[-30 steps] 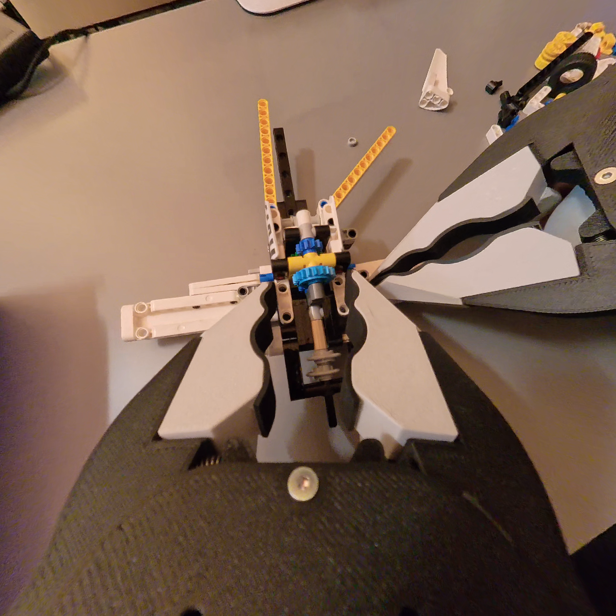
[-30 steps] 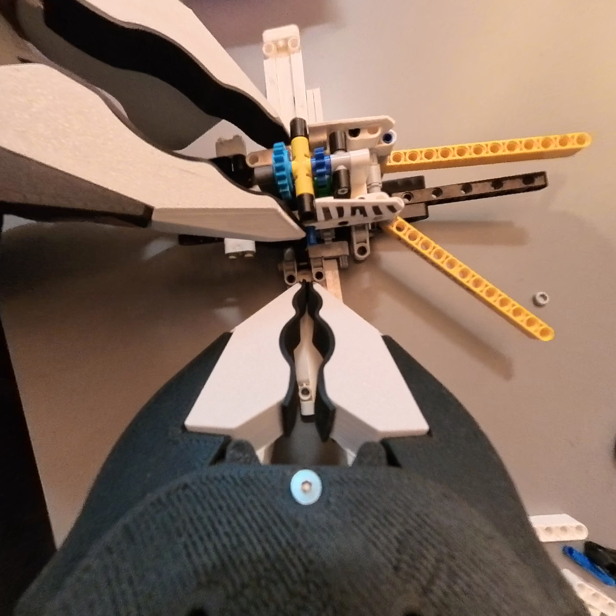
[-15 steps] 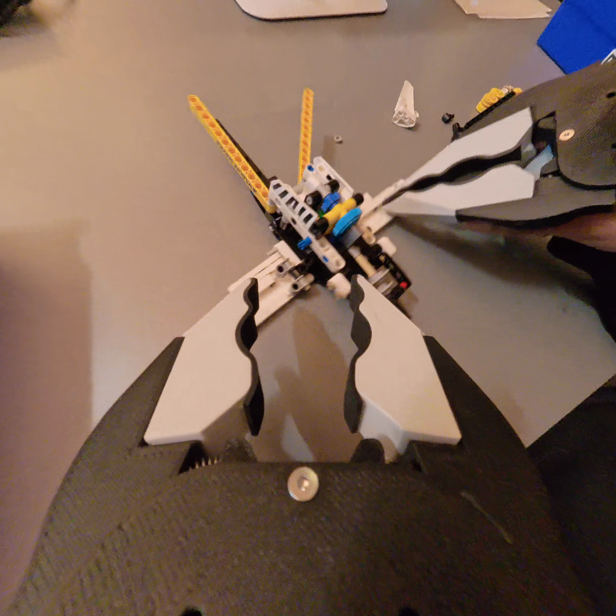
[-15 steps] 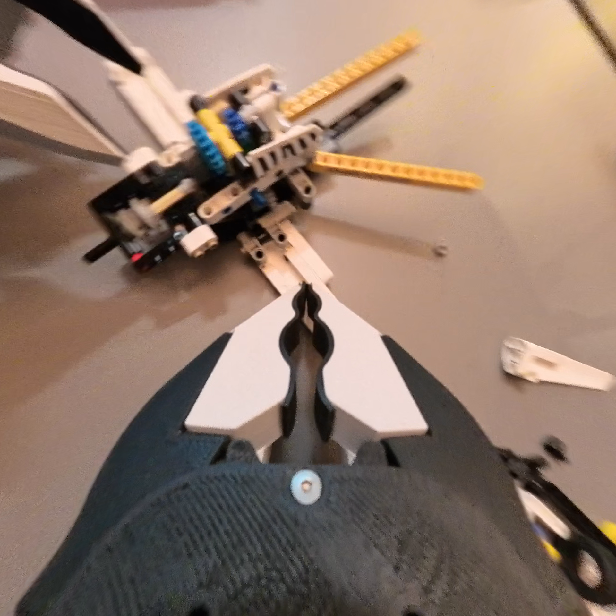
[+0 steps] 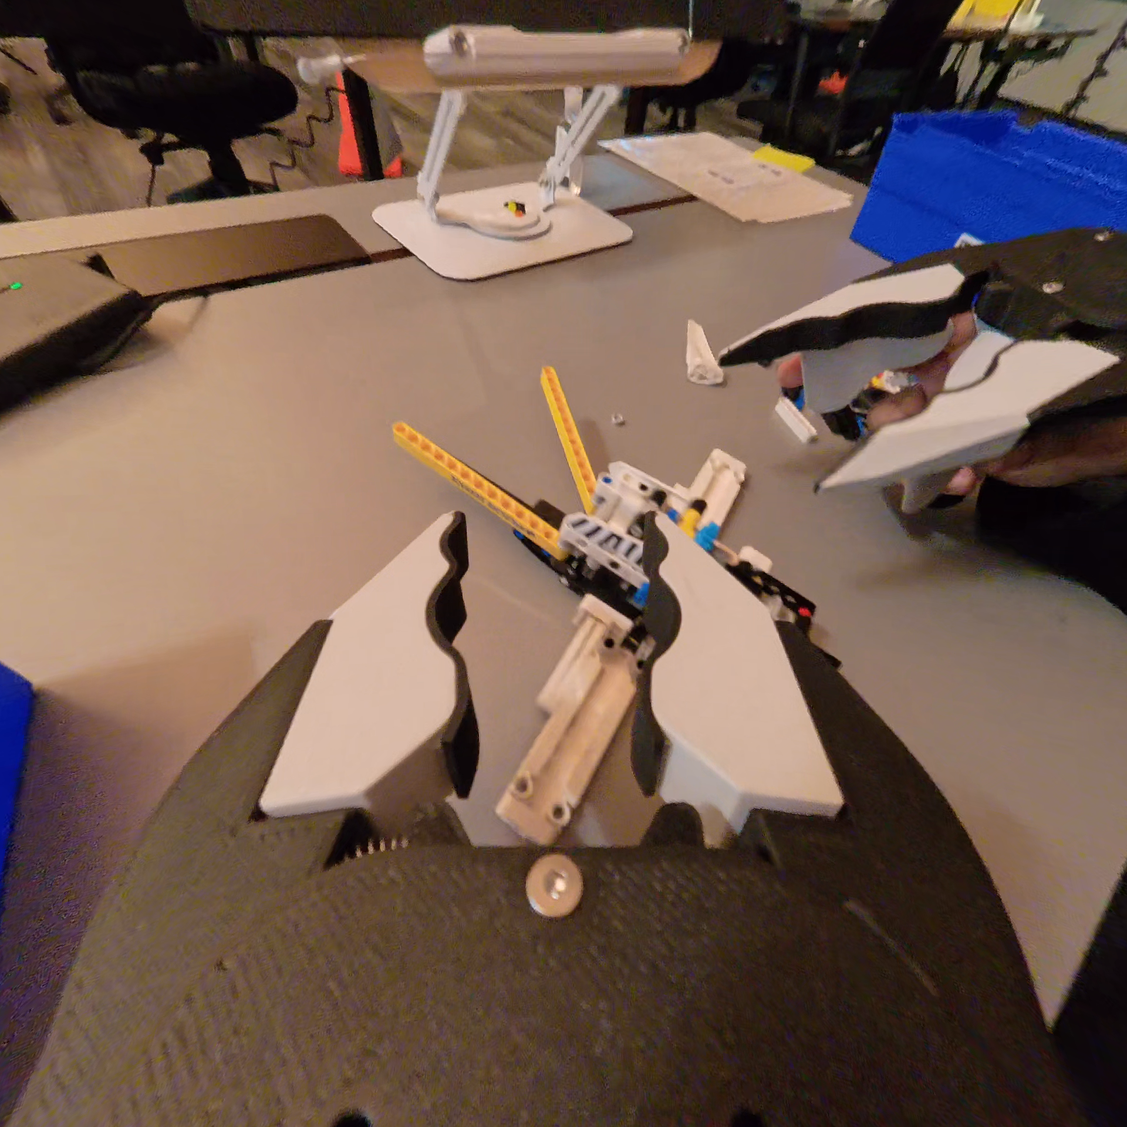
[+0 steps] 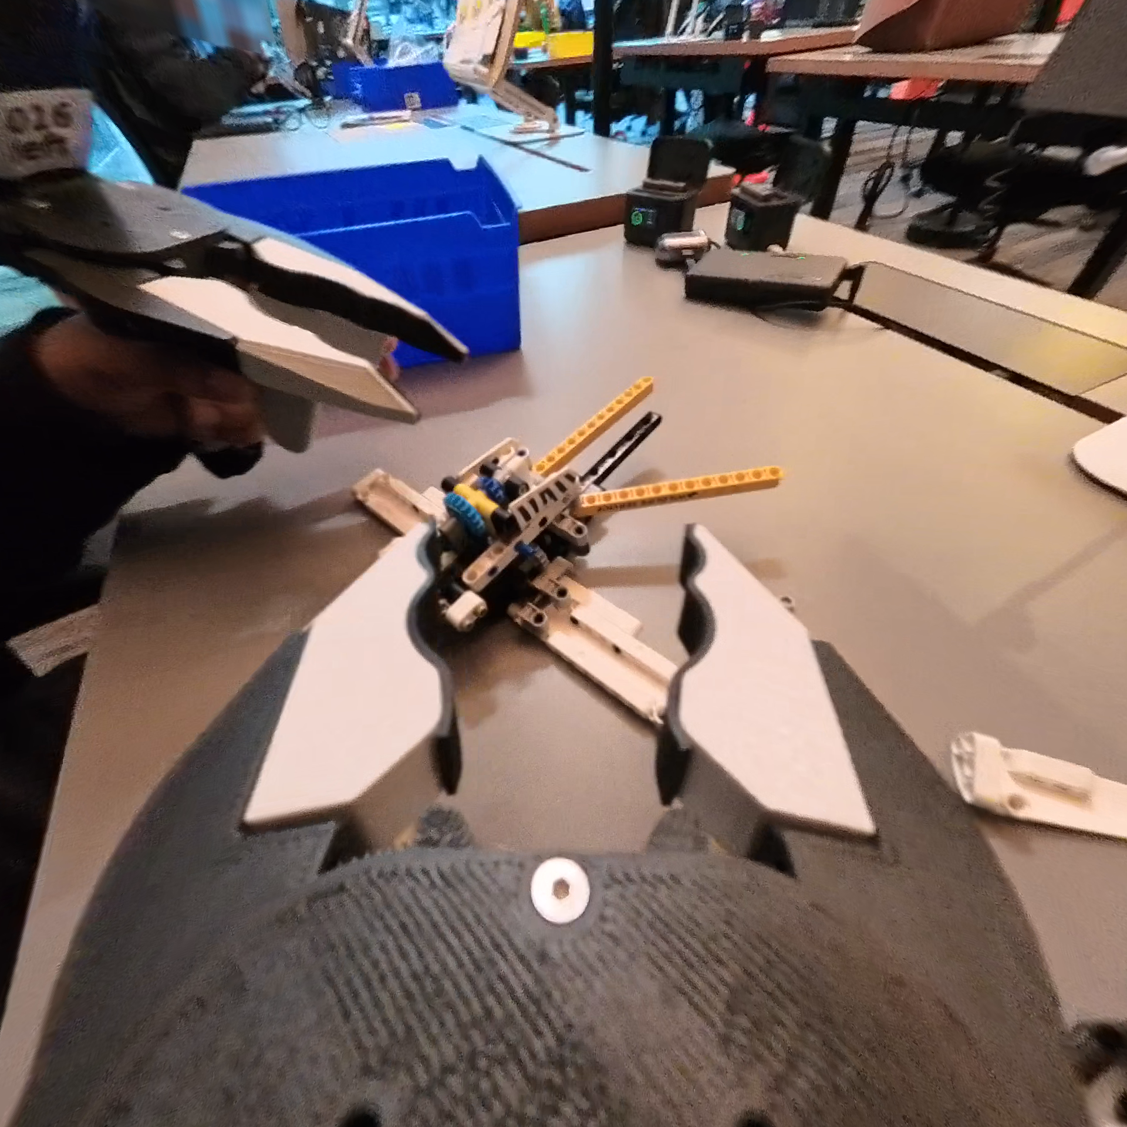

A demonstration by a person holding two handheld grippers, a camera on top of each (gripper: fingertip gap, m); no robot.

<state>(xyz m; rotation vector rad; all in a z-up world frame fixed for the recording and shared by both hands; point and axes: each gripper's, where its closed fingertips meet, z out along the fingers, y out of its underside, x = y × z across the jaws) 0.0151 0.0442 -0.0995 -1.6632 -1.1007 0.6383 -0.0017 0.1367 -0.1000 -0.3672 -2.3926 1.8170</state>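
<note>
Both my grippers, left [image 5: 552, 530] and right [image 6: 558, 543], hover spread, gripping nothing, the brick model [image 6: 512, 524] at 12 o'clock; sticker on left gripper at 10.

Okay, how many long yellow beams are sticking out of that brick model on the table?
2. One angles up beside the black beam; the other points off to its right, both fixed at the model's far end. Others could be hidden inside.

My left gripper [image 5: 552, 536] hangs above the table, tilted downward, jaws spread wide with nothing pressed between the pads. My right gripper [image 6: 552, 549] sits in a similar raised, downward-angled pose, its jaws parted wider and bare. A hand [image 5: 915, 396] wraps the right gripper's handle, and another hand [image 6: 201, 402] grips the left's.
</note>
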